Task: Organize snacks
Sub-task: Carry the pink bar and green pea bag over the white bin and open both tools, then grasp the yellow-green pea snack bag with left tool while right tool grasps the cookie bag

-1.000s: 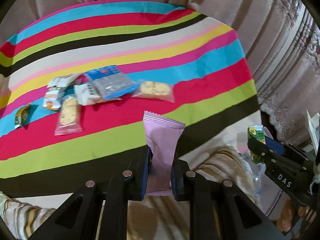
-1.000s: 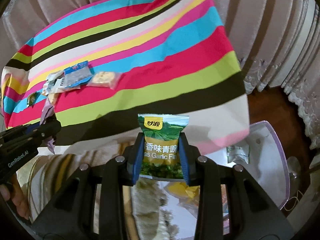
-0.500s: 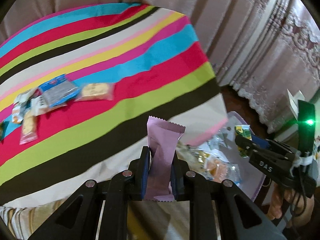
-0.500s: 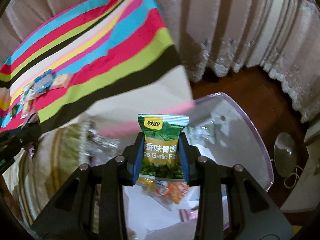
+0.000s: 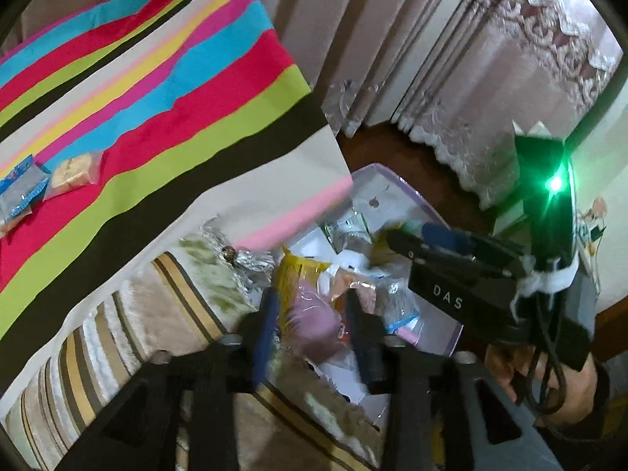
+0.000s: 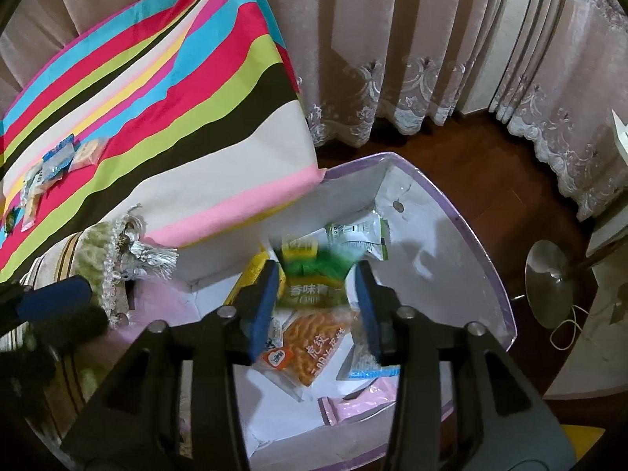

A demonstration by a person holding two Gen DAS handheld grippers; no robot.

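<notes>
Left wrist view: at far left, leftover snacks [image 5: 43,180] lying on a striped cloth [image 5: 157,90], well apart from everything else. Further right, left gripper [image 5: 312,327] with fingers spread, a blurred pink packet [image 5: 314,320] between the pads, apparently just let go and dropping, no pad seen touching it. Below and beyond, a white box [image 5: 396,184] with a lilac rim, already holding several packets, likely the collecting spot. At right, right gripper [image 5: 412,235] reaching over the same box, gripped by a hand [image 5: 565,388]. Right wrist view: striped cloth [image 6: 157,98] again at left, draped over a raised surface, a few snacks [image 6: 59,161] left on it. Centre, right gripper [image 6: 318,306] with fingers wide apart, a green packet [image 6: 314,274] blurred between them, seemingly falling free into the box [image 6: 451,227]. Underneath, an orange packet [image 6: 314,345] resting among others. Behind and to the right, beige curtains [image 6: 392,39] with lace hems hanging to a dark wooden floor [image 6: 510,180].
</notes>
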